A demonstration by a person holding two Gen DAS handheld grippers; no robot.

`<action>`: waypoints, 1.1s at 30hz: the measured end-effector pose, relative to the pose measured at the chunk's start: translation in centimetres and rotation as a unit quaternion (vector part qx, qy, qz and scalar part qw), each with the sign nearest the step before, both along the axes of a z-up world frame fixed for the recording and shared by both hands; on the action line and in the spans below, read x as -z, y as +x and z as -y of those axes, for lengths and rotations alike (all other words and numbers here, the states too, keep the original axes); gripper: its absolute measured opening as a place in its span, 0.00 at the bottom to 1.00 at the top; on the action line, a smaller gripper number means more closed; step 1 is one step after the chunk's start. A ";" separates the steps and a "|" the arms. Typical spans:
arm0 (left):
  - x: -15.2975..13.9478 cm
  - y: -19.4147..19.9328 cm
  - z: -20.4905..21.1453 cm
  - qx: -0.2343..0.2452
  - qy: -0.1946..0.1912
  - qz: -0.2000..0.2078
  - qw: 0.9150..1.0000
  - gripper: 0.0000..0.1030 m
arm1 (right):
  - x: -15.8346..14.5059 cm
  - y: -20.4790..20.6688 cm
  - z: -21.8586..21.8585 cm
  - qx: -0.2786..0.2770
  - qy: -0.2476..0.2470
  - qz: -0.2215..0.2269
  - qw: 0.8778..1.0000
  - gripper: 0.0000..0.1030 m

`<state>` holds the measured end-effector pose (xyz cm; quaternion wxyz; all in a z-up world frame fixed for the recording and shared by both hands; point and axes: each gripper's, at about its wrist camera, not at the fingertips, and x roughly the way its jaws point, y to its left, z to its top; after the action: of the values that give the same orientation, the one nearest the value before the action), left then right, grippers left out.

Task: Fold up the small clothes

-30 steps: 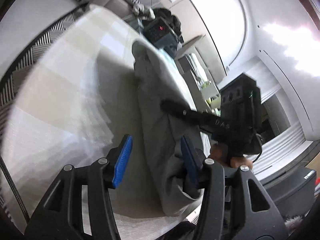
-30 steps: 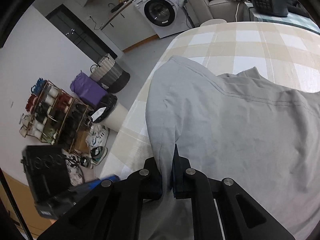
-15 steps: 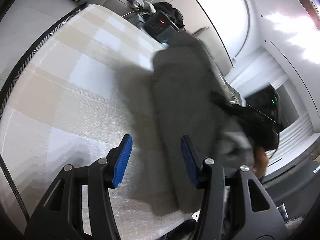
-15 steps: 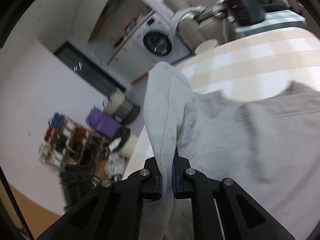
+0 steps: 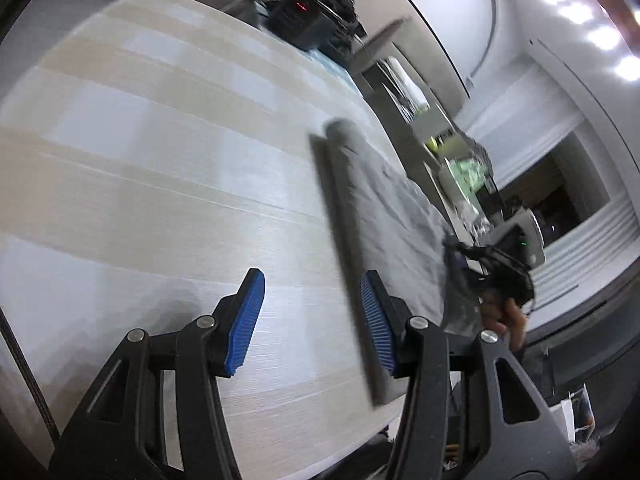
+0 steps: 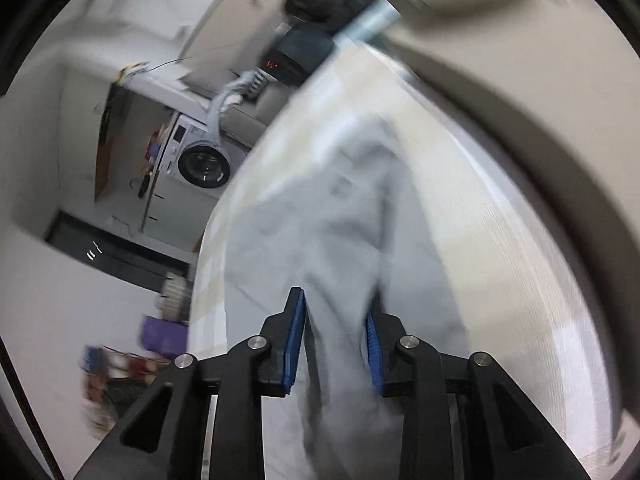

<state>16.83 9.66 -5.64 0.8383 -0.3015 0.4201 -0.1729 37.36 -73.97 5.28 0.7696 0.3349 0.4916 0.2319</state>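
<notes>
The grey garment [image 5: 384,216] lies folded into a long strip on the table with the beige-and-white checked cloth [image 5: 140,168], toward the table's right edge in the left wrist view.

The left gripper [image 5: 312,320] hovers over the cloth with its 2 blue pads parted and nothing between them; the right pad sits just beside the strip's left edge.

In the right wrist view the picture is blurred. The right gripper [image 6: 334,338] has its jaws opening, with the garment [image 6: 340,216] passing between the pads, which no longer press on it. The fabric runs from the near edge toward a black device with a red display [image 6: 296,54] at the far end. A washing machine [image 6: 200,160] stands left of the table.
</notes>
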 end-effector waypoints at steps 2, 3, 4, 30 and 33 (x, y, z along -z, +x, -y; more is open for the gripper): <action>-0.1 0.9 2.6 0.019 0.001 -0.002 1.000 0.45 | 0.7 -0.7 0.9 -0.012 0.031 -0.002 0.999 0.50; -0.2 1.3 4.0 0.028 0.004 -0.005 1.000 0.45 | 0.4 -1.2 1.0 -0.023 0.033 0.010 0.999 0.55; -0.2 2.1 5.6 0.042 0.012 -0.010 0.999 0.45 | 0.0 -1.8 1.2 -0.034 0.026 0.026 0.999 0.60; 1.9 5.4 14.4 0.081 0.072 -0.038 0.993 0.45 | -1.6 -9.9 3.5 -0.064 -0.080 0.070 0.992 0.43; 2.2 5.3 14.6 0.081 0.077 -0.035 0.993 0.45 | -1.5 -11.1 1.9 -0.078 -0.130 0.088 0.985 0.28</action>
<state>22.14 -4.92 -7.84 0.8268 -0.2071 0.4846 -0.1968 26.28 -75.88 6.82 0.8264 0.1715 0.4726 0.2538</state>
